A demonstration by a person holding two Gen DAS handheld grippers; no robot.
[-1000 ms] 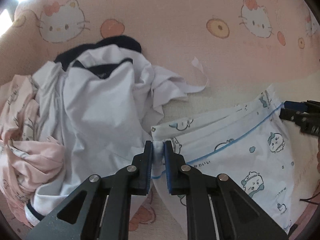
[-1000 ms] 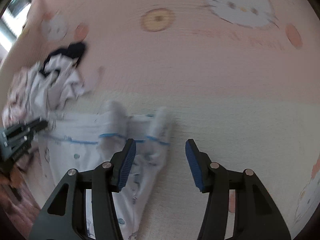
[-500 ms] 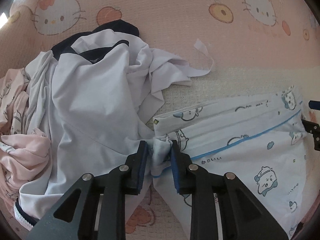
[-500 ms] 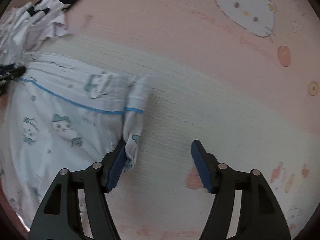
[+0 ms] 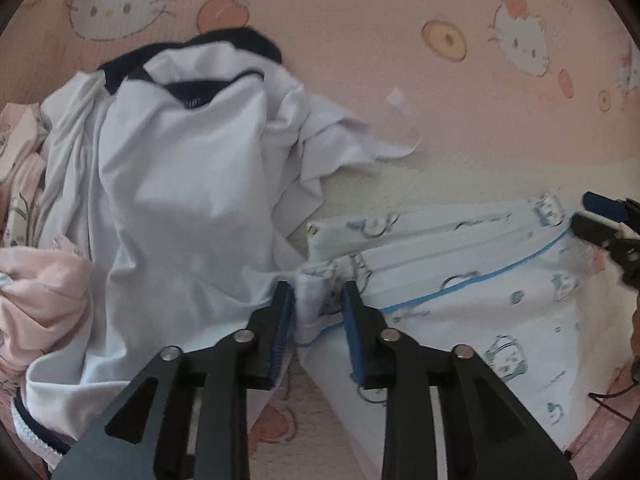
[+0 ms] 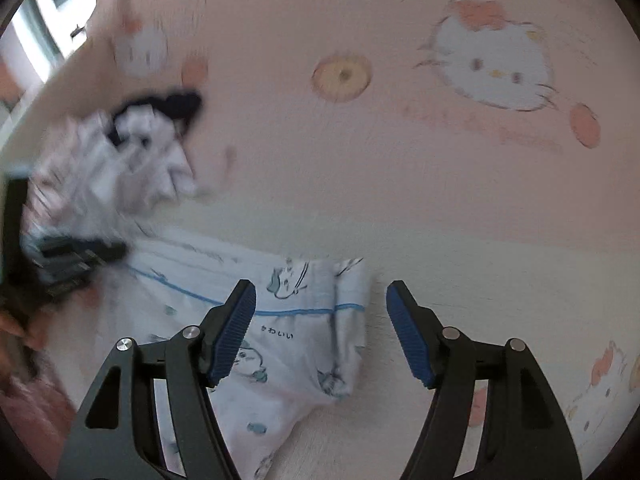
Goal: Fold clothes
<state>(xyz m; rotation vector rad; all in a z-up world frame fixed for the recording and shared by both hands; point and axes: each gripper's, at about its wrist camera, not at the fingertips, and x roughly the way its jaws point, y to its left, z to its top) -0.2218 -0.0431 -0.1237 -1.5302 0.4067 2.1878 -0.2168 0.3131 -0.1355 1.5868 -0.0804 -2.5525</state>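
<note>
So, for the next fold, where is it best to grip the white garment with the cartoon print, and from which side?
Probably the two ends of its folded upper edge. The printed garment lies flat, so each gripper should come down from above. The left gripper, just opening, has the bunched corner between its fingers. The right gripper is open above the doubled end, thick enough to pinch.

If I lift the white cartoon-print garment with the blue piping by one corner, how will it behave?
Probably floppy: the white cartoon-print garment with blue piping already bunches and creases at its edge. Likely light, since the thin cloth lies in flat folds. It may drag across the pink cartoon-cat bed sheet rather than hold its shape.
</note>
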